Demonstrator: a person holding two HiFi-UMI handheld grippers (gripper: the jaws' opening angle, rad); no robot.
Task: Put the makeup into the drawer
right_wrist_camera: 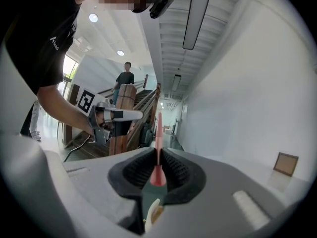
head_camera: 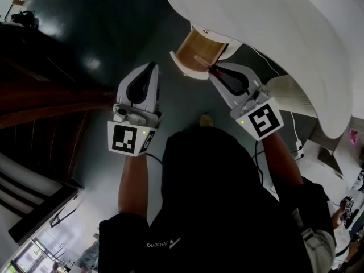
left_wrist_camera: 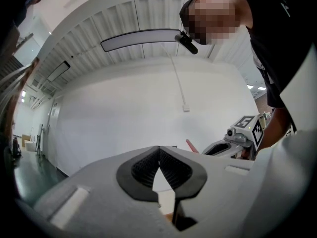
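A: left gripper (left_wrist_camera: pixel 159 148) state?
B: Jaws fully closed, pads meet at the tip, nothing btwn them. Head view has it at ~11 o'clock, over the dark floor (head_camera: pixel 85 44).
A: right gripper (right_wrist_camera: pixel 158 152)?
B: Clamped on the makeup (right_wrist_camera: pixel 158 133). It's a slim pink stick, pinched near its base, and the rest pokes fwd past the jaws toward 12 o'clock.
A: Where's that vs the drawer (head_camera: pixel 200 45)?
B: In head view we see the right gripper at ~1 o'clock, tips just at the drawer's front lip. The drawer stands open under the white table (head_camera: pixel 273 21), wood inside. We can't tell if the stick's tip is over the lip.
A: Bkgd?
B: In the right gripper view there are wooden stairs (right_wrist_camera: pixel 142 102) at ~10 o'clock, well apart from us, w/ a person (right_wrist_camera: pixel 126 78) standing by them.
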